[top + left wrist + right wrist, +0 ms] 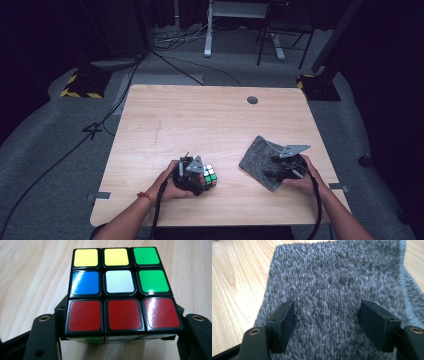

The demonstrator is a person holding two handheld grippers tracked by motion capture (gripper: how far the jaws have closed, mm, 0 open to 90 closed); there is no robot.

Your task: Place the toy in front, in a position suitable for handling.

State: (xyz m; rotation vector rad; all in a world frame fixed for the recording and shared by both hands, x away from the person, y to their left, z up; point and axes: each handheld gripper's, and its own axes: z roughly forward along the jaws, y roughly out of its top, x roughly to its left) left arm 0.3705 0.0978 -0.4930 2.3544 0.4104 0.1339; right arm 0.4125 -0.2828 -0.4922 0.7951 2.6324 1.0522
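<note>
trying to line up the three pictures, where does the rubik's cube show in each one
High view: the rubik's cube sits low and left of centre on the wooden table, at the left gripper.
Left gripper view: it is in the centre, clamped between the black jaws, red row nearest the camera.
Right gripper view: here a grey cloth lies under the open right gripper.
Shared landmark: the light wood tabletop.

A dark recording studio: black curtains [40, 35], grey carpet [50, 150], floor cables [175, 62], one wooden table [200, 120].
</note>
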